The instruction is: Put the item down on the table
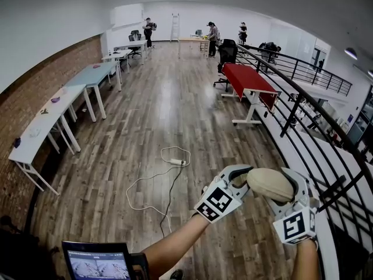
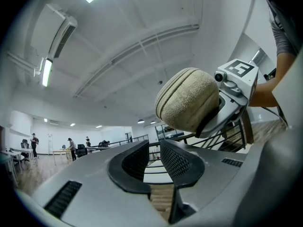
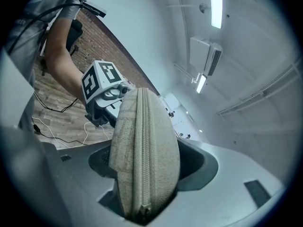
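The beige zippered pouch [image 1: 270,184] is held up in the air over the wooden floor [image 1: 157,115], at the near right of the scene, just beside the black railing [image 1: 303,107]. It is pinched between the wide-set jaws of the right gripper [image 1: 289,185]. In the right gripper view the pouch [image 3: 144,150] stands on edge, its zipper seam facing the camera, and the jaw pads press on its two flat sides. The right gripper tips a little downward.

The left gripper [image 1: 240,177] is level just beside the pouch's left end. In the left gripper view its jaws stand slightly apart with only the railing and floor showing through the gap, and the pouch [image 2: 187,100] hangs above and beyond them, not between them. The marker cube [image 2: 239,69] of the right gripper shows behind the pouch there.

On the floor, farther off and to the left, lies a white power strip [image 1: 178,162] with looping cables. A red-topped table [image 1: 250,79] stands by the railing, well apart from the pouch. White tables [image 1: 44,124] line the brick wall [image 1: 23,95] at the left. A screen [image 1: 96,263] sits at the near left edge. Several people [image 1: 212,38] stand at the far end of the room.
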The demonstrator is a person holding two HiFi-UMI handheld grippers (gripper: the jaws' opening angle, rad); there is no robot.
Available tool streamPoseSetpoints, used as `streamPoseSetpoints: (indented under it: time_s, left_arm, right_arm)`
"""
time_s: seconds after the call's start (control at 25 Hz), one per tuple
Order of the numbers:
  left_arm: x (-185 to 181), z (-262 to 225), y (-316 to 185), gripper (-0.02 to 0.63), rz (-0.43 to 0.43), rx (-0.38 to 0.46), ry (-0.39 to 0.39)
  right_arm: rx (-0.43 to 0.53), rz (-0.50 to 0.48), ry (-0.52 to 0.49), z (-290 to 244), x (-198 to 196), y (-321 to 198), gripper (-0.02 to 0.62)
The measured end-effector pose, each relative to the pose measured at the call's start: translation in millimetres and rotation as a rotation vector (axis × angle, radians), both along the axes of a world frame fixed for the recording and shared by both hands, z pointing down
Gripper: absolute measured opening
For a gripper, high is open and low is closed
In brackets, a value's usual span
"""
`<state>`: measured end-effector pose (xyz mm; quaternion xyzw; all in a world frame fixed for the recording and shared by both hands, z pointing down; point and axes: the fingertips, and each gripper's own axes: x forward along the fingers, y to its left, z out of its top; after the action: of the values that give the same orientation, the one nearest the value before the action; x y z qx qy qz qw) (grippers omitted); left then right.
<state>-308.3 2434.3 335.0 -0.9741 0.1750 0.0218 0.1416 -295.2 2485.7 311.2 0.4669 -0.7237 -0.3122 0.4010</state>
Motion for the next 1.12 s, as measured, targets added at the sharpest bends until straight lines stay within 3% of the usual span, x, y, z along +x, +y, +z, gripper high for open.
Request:
streamPoseSetpoints:
  time_s: [0.12, 0.52, 1.12]
  left_arm:
    - [-3.2, 12.0, -11.9, 0.005, -0.017, 0.018, -0.033]
    - [-6.8, 43.9, -46.4, 0.002, -0.008, 0.094, -0.162]
    - [11.1, 49.2, -88.2, 0.002, 0.015, 0.136, -0.184]
  right_arm:
    - [-0.005, 0.013, -0.007, 5.8, -0.7, -8.9, 0.304]
    - [-0.023, 0.066, 0.027, 20.5, -5.5, -45.5, 0.304]
    - [-0.038, 0.081, 0.054, 32.1, 8.4, -93.9, 0.304]
